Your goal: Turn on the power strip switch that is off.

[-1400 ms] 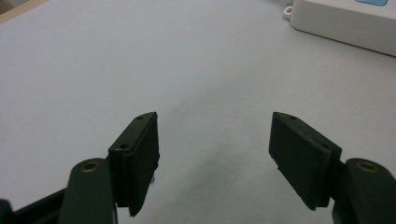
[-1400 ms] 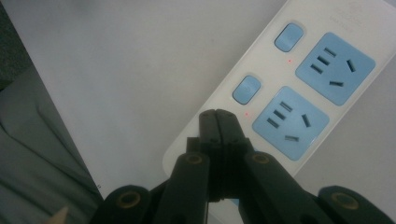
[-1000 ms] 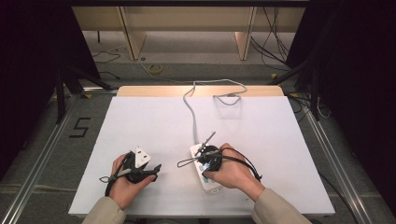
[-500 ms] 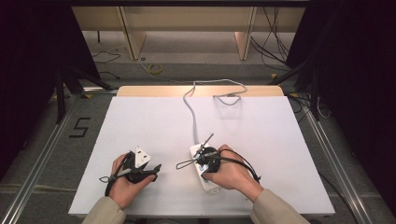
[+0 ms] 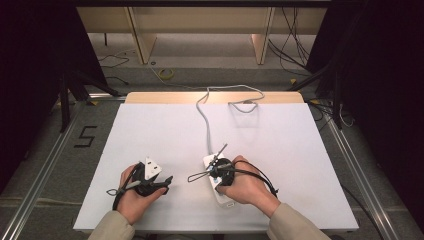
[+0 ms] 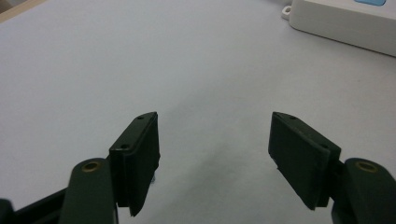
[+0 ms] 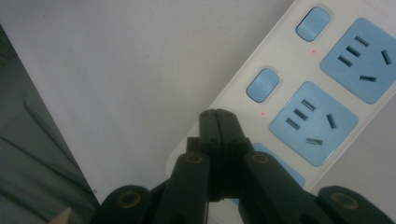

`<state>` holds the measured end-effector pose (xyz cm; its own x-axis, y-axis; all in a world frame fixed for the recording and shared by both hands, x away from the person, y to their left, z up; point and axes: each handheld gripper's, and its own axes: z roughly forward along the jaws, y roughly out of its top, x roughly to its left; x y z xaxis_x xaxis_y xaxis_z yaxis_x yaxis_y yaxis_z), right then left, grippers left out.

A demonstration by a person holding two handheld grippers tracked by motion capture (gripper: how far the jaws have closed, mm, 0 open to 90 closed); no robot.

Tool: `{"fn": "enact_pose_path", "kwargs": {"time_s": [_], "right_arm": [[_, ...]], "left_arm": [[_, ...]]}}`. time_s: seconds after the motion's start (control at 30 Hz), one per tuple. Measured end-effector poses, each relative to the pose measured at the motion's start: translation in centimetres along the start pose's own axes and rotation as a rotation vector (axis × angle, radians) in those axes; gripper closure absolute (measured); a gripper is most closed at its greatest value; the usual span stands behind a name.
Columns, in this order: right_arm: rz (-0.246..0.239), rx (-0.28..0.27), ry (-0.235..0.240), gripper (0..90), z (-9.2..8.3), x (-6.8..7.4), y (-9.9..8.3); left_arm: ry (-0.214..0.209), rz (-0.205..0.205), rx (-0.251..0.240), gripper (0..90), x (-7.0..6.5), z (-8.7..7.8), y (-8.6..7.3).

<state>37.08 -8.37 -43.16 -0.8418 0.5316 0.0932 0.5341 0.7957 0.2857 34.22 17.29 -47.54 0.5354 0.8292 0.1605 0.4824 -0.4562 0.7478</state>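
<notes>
A white power strip lies near the front middle of the white table, its pale cable running off to the back edge. In the right gripper view the strip shows blue sockets, blue switches and small red lights. My right gripper is shut with nothing between its jaws, its tips just above the strip's edge beside one switch. From above, the right gripper sits over the strip in a person's hand. My left gripper stands open over bare table, left of the strip. The high view shows the left gripper lying low.
The table's wooden back edge borders a floor with loose cables and shelf legs. A "5" mark sits on the floor to the left. Metal rails run along both sides of the table. White table surface stretches behind both hands.
</notes>
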Motion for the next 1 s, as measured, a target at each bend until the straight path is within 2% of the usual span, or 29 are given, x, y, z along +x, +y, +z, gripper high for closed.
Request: {"fn": "enact_pose_path", "kwargs": {"time_s": [0.33,0.8,1.0], "right_arm": [[0.029,0.004,0.018,90.0,0.07,-0.21,0.02],[0.022,0.006,0.011,90.0,0.16,-0.16,0.03],[0.034,0.009,0.013,90.0,0.16,-0.13,0.08]], "left_arm": [[-0.002,0.004,0.004,33.6,-0.05,0.0,0.02],[-0.003,0.001,0.002,33.7,-0.15,0.04,0.04],[-0.002,0.002,0.002,33.8,-0.16,0.04,0.04]]}}
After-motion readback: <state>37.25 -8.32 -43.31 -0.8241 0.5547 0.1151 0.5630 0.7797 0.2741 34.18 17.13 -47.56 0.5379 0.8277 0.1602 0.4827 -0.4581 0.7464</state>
